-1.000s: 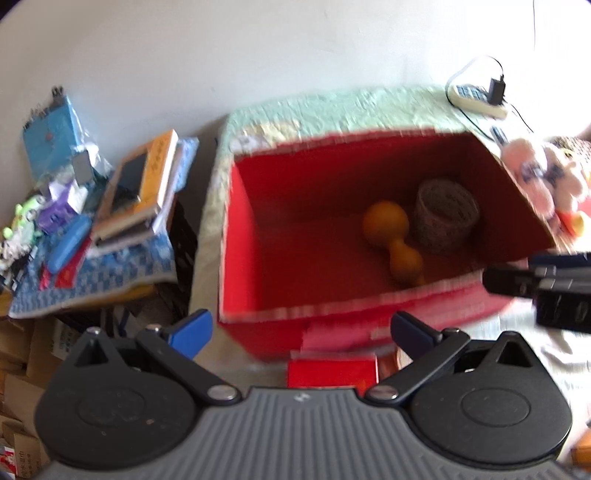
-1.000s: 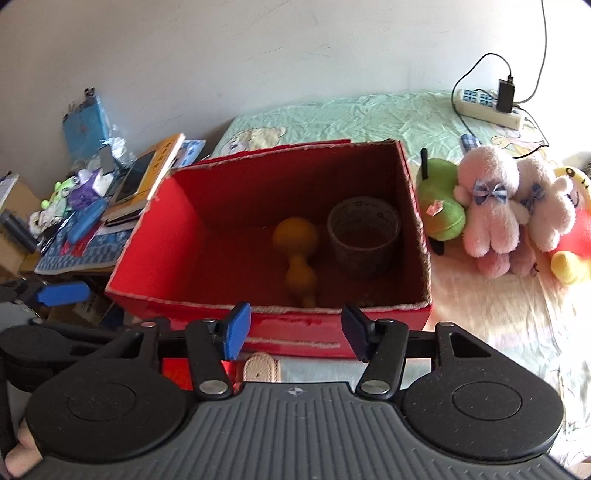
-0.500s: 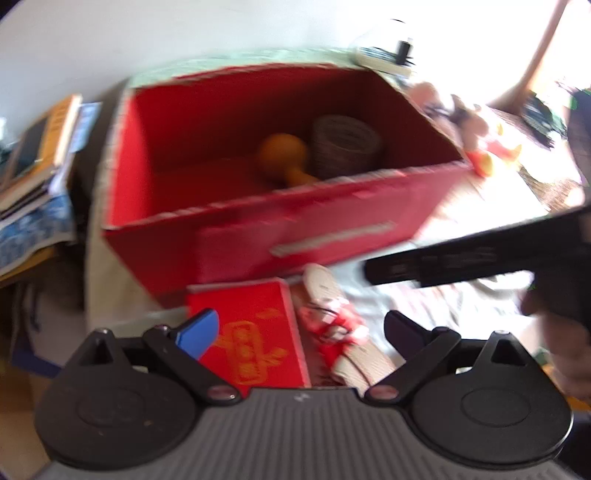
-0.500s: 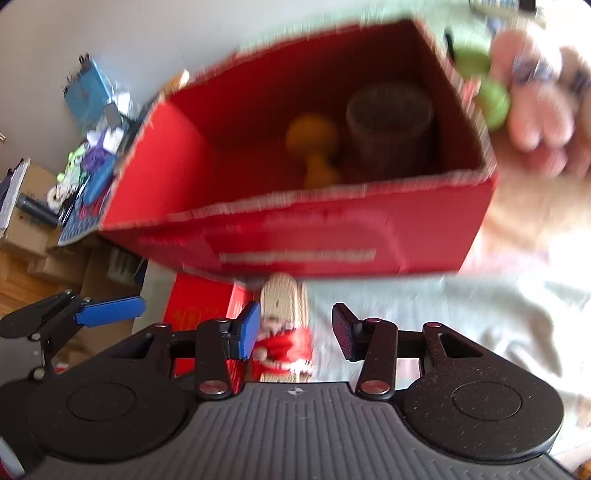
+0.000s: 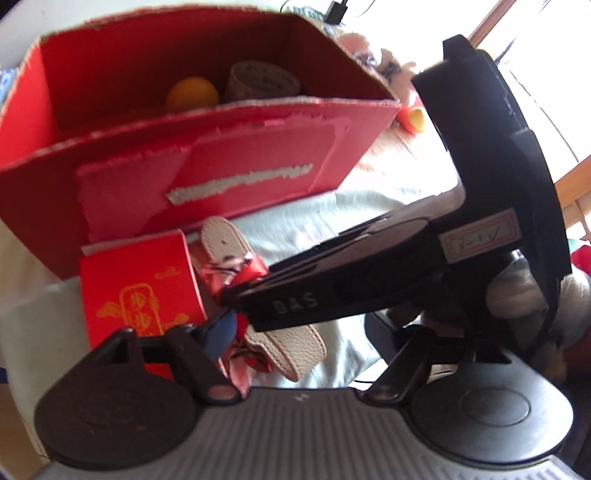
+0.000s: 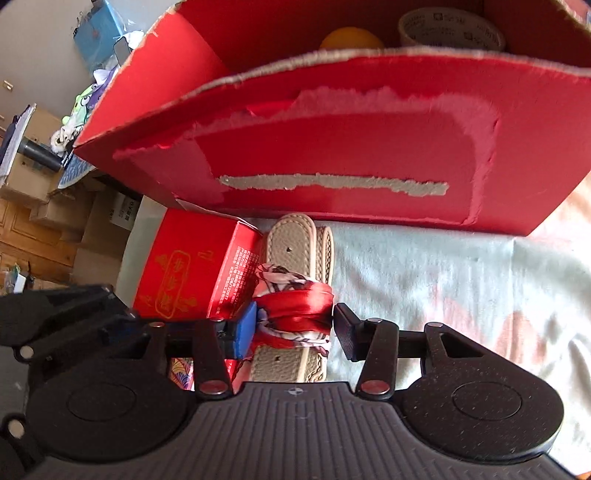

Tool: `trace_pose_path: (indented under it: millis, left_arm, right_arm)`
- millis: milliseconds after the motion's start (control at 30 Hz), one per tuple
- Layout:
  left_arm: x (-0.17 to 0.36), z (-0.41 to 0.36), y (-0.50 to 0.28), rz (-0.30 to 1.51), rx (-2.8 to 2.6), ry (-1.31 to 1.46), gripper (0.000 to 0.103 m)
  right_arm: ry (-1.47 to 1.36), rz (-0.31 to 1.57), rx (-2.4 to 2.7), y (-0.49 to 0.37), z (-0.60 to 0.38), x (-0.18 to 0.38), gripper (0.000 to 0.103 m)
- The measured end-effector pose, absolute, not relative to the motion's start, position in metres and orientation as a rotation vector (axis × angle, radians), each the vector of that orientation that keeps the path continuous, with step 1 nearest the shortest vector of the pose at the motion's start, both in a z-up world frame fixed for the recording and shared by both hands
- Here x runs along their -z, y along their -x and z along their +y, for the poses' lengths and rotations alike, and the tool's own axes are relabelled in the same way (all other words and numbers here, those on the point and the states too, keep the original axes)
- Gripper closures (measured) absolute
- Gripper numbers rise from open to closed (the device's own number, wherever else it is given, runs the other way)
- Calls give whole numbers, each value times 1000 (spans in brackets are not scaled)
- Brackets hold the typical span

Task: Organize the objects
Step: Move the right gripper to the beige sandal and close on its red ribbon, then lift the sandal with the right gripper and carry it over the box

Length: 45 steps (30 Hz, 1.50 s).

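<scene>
the right gripper straddles a beige leather strap wrapped in a red patterned scarf; its blue left pad touches the scarf, the right pad sits just beside it, so the jaws, having opened slightly, are not pinching. the strap lies on the pale bedsheet, between a small red box with gold chinese characters and open sheet, just in front of the large red cardboard box. inside that are an orange gourd and a tape roll with small unreadable print. the left gripper has been closing; its jaws stand spread around the scarf's end, gripping nothing. "das" is readable on the right gripper's body.
</scene>
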State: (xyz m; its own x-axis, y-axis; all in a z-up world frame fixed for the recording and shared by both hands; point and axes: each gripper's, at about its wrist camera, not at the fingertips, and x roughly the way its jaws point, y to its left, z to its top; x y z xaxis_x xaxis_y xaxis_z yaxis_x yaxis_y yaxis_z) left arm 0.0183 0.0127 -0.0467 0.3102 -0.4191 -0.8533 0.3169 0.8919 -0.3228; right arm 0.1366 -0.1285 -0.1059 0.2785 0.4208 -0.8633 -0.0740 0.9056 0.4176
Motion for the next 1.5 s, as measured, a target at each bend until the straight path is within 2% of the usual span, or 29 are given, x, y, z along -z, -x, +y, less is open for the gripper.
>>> trace_pose_path:
  millis: [133, 533, 567, 700, 733, 933, 1133, 1400, 1500]
  left_arm:
    - [48, 11, -24, 1162, 480, 97, 31]
    - [67, -28, -54, 1236, 528, -13, 26]
    - [68, -33, -57, 1239, 544, -29, 27]
    - [65, -58, -64, 1225, 642, -99, 43]
    - [61, -63, -65, 1217, 669, -104, 43]
    - [30, -89, -69, 1134, 812, -112, 45]
    - [-20, -104, -66, 973, 878, -161, 45]
    - [-97, -63, -88, 771, 789, -140, 46]
    - [-109, -40, -99, 728, 699, -117, 46]
  right_arm:
    - [-373, 1251, -350, -135, -140, 104, 60]
    - [-465, 1205, -194, -104, -194, 87, 61]
    - [-471, 1199, -184, -100, -198, 84, 61]
    - [-507, 1163, -126, -86, -219, 72, 62]
    - [-517, 1146, -102, -80, -225, 67, 62]
    - [-576, 1033, 10, -54, -259, 30, 62]
    - [-560, 890, 39, -47, -271, -21, 62]
    - [-434, 731, -74, -94, -253, -82, 63]
    - [-393, 707, -152, -123, -237, -92, 67]
